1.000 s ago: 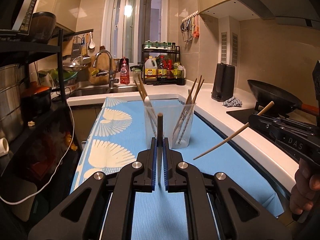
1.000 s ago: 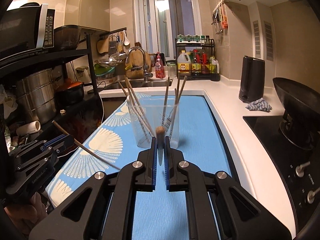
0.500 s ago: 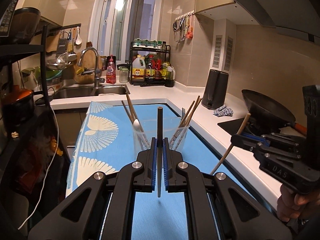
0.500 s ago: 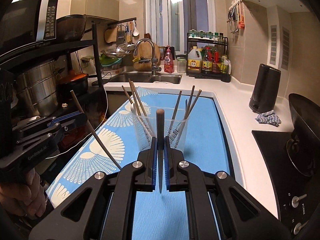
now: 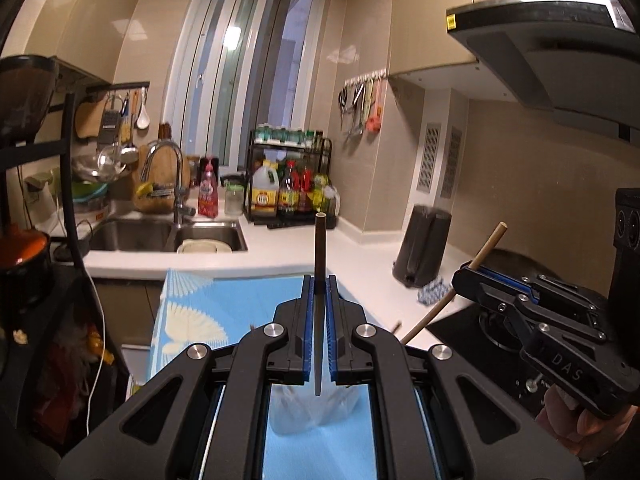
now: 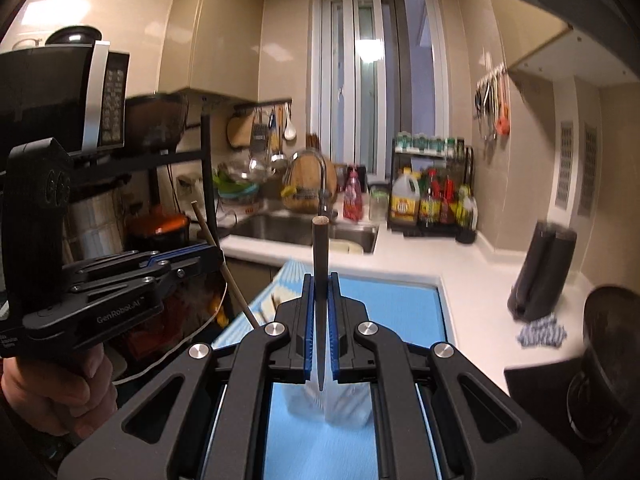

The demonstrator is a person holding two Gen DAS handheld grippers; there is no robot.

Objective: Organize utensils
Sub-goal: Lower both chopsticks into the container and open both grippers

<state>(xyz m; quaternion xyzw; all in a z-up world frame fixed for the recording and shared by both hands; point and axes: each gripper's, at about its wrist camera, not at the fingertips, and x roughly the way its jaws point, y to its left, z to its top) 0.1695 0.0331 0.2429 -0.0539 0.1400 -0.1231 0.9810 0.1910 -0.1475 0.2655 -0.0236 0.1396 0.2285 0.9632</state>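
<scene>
Both grippers now ride higher than a second ago, tipped over the clear cup (image 5: 316, 408), which has dropped from mid-frame to the bottom edge of both wrist views. Left gripper (image 5: 319, 300): fingers closed on a dark chopstick (image 5: 319, 248), upright, tip just above the cup mouth. Right gripper (image 6: 320, 300): fingers clamped on its own chopstick (image 6: 320, 252), likewise vertical over the cup. Blue mat (image 6: 404, 308) on the table beneath. Reads as lined up for dropping both in; neither released yet

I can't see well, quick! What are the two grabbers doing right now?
Left gripper: closed on a chopstick, held upright.
Right gripper: closed on another chopstick, also upright.
</scene>
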